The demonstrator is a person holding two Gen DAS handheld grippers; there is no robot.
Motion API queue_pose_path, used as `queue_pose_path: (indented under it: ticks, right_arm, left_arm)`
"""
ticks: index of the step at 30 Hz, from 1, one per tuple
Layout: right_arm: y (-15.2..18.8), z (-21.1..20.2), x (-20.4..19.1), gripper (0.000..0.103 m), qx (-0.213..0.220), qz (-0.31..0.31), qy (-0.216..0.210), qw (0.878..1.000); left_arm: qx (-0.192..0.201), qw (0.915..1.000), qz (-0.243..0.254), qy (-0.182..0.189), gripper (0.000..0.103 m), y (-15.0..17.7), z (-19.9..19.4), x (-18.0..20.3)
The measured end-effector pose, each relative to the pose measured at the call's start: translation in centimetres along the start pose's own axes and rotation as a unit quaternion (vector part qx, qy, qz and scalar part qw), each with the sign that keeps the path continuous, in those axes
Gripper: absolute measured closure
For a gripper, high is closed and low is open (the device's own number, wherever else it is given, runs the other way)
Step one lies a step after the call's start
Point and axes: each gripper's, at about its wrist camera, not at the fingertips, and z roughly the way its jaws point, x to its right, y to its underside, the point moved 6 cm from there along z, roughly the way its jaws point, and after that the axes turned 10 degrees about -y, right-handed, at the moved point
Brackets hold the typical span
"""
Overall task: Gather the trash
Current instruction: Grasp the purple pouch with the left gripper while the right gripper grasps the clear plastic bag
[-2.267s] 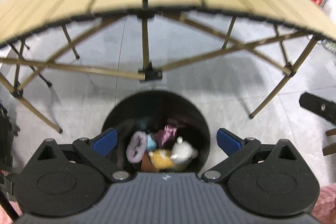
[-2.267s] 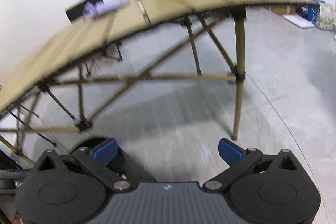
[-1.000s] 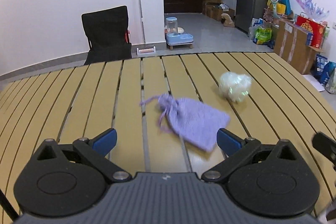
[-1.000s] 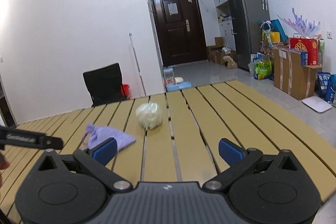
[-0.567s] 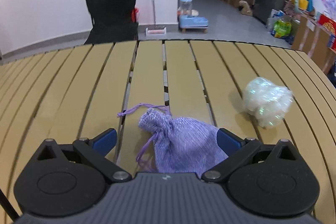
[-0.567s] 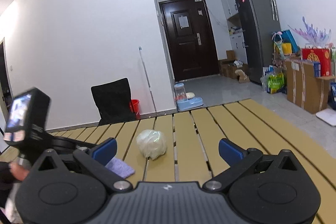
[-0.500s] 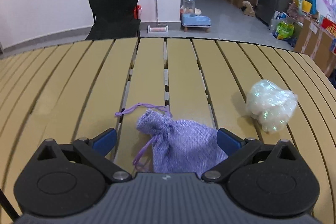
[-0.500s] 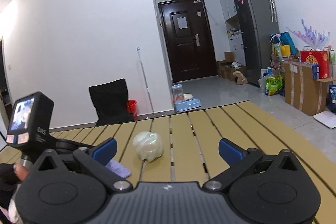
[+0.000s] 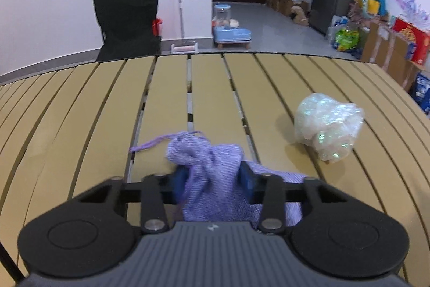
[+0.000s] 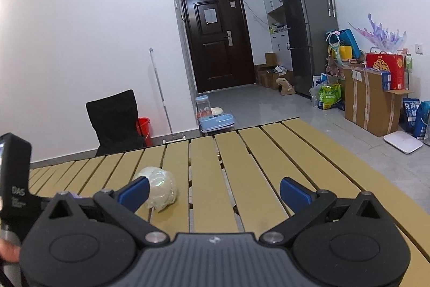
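Left gripper [image 9: 213, 178] clamped on purple pouch [image 9: 212, 166] on slatted counter [image 9: 80, 109]. Right gripper [image 10: 213, 191] spread apart, holding nothing; crumpled plastic ball [image 10: 161, 187] near its left finger.

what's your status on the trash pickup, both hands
Left hand-held gripper shut on purple pouch. Right hand-held gripper open, empty. Crumpled plastic wad on table, unobstructed.
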Motion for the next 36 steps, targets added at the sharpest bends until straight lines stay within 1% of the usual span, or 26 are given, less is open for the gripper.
queue_pose_path:
  ticks: [1,2,7,12,15,22,26,28,32,34,35,36]
  right_arm:
    - [0.1,0.2,-0.3,0.000,-0.002,-0.005,0.000,1.000]
    - [0.1,0.5,-0.5,0.000,-0.003,-0.008,-0.001,1.000]
    - [-0.2,2.5,-1.9,0.000,-0.017,-0.011,-0.014,1.000]
    - [-0.7,5.5,-3.5,0.000,-0.042,-0.019,-0.019,0.999]
    - [-0.6,7.6,-4.7,0.000,-0.060,-0.019,-0.021,0.998]
    - [-0.3,11.4,-6.3,0.000,-0.087,-0.040,0.011,0.995]
    - [-0.1,13.3,-6.9,0.001,-0.106,-0.046,0.015,0.993]
    - [0.0,14.1,-7.1,0.006,-0.112,-0.051,0.017,0.992]
    - [0.4,15.1,-7.3,0.011,-0.121,-0.054,0.023,0.991]
    - [0.6,15.4,-7.4,0.020,-0.125,-0.057,0.026,0.990]
    - [0.6,15.6,-7.5,0.023,-0.128,-0.056,0.026,0.990]
    - [0.7,15.6,-7.6,0.032,-0.131,-0.051,0.022,0.990]
  left_arm:
    - [0.004,1.0000,0.000,-0.001,0.073,0.0,-0.3,-0.1]
    - [0.010,1.0000,0.000,-0.002,0.074,-0.2,-0.6,-0.2]
    - [0.036,0.9991,-0.019,0.010,0.074,-2.0,-2.7,-1.9]
    - [0.066,0.9975,-0.027,0.003,0.074,-3.7,-4.4,-4.4]
    - [0.077,0.9965,-0.031,-0.010,0.074,-4.2,-5.0,-5.9]
    - [0.089,0.9947,-0.033,-0.040,0.074,-4.9,-4.8,-9.2]
    - [0.083,0.9947,-0.038,-0.047,0.074,-4.9,-3.9,-10.5]
    - [0.080,0.9948,-0.040,-0.048,0.074,-4.8,-3.5,-11.0]
    - [0.077,0.9949,-0.041,-0.050,0.074,-4.5,-3.0,-11.4]
    - [0.075,0.9949,-0.040,-0.053,0.074,-4.3,-2.9,-11.6]
    - [0.074,0.9950,-0.039,-0.054,0.074,-4.2,-2.9,-11.6]
    - [0.073,0.9952,-0.038,-0.053,0.074,-4.1,-2.9,-11.5]
